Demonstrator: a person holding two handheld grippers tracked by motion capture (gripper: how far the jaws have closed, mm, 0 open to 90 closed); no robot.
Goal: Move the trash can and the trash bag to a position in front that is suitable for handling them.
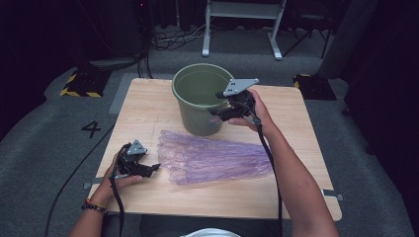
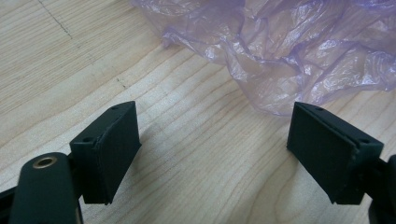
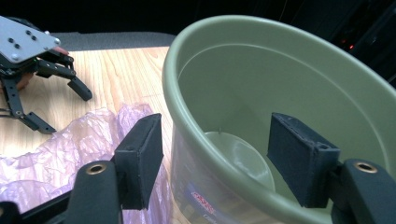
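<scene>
We are straddling the bucket (image 3: pixel 261 93) rim with the right gripper (image 3: pixel 215 158), jaws wide, not yet pinching. The left gripper (image 2: pixel 212 149) is hovering wide and empty beside the bag (image 1: pixel 212 158), which is lying flat by the bucket. Risk: an off-centre pinch slipping, tipping the bucket.

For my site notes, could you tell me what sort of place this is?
Probably a lab or studio set up for recording: a wooden table stands on grey carpet with a floor marking "4", hazard-striped tape and loose cables near a metal stand.
</scene>
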